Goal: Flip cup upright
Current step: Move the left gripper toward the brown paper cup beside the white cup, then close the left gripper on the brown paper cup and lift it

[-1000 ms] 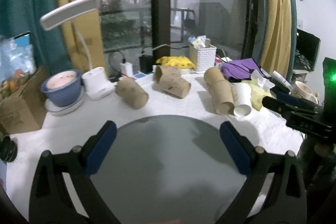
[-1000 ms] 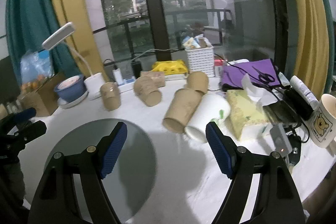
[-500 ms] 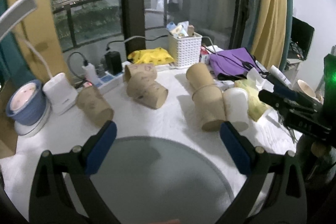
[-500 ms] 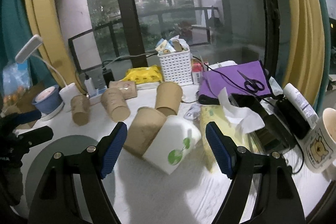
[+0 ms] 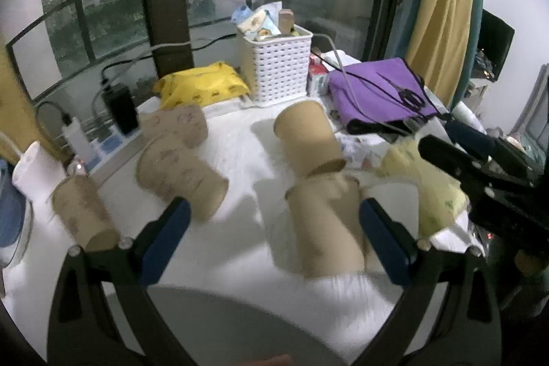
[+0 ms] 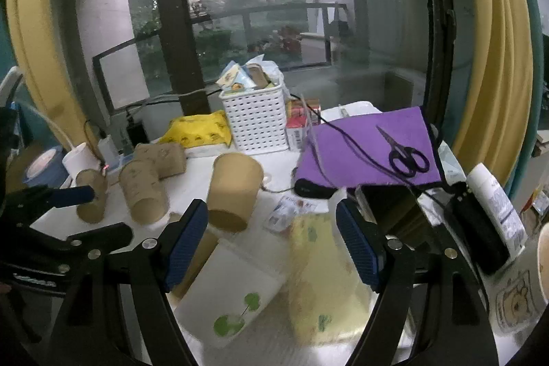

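Several brown paper cups lie on their sides on the white table. In the left wrist view my left gripper [image 5: 274, 235] is open and empty, with one brown cup [image 5: 324, 225] lying between its fingers and another [image 5: 307, 138] just beyond. Two more cups [image 5: 180, 172] lie left of it. In the right wrist view my right gripper [image 6: 271, 242] is open and empty above a white cup with green leaves [image 6: 228, 294], which lies on its side. A brown cup [image 6: 235, 191] lies tilted just ahead.
A white basket [image 6: 255, 122], a yellow packet [image 6: 197, 129], a purple cloth with scissors [image 6: 408, 156], a yellow tissue pack [image 6: 322, 280], a white bottle [image 6: 497, 204] and a bear mug [image 6: 521, 294] crowd the back and right. A grey round mat [image 5: 240, 328] lies near.
Both grippers have moved forward over the table toward the cups. The grey mat has slid under the left gripper, and the white cup now lies under the right one.
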The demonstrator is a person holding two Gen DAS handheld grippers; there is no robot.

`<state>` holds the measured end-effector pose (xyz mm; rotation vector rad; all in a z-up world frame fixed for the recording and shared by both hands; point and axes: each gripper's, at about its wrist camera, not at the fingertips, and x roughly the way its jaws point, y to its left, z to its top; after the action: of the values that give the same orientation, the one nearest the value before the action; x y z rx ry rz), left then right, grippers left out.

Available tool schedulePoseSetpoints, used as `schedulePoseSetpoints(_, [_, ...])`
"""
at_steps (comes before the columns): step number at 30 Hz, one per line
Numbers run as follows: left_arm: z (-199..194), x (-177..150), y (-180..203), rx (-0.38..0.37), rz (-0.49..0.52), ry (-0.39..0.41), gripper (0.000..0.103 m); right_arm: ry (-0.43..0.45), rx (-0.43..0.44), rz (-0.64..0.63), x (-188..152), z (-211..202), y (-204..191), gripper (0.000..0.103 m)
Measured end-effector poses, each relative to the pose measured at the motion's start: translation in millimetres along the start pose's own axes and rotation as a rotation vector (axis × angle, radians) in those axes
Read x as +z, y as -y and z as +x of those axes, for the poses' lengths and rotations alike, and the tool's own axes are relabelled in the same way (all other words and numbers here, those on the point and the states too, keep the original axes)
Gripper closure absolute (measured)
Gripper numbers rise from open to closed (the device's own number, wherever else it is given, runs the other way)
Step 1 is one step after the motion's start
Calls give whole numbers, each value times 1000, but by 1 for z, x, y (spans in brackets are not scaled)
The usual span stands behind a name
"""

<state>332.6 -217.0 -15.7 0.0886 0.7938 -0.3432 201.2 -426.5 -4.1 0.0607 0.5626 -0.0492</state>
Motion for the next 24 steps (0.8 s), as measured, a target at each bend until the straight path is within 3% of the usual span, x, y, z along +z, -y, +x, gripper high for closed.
schedulePoseSetpoints(14, [81,45,8,-71,-7,-130,4,-94,-48,80,12,47,33,23])
schedulePoseSetpoints(17, [94,49,11,-62,8,-164,15,-91,-45,92,13,52,36,23])
schedulePoseSetpoints(24, [118,55,13,-117,-26,-239,27,-92,-62,105,11,55,42,23])
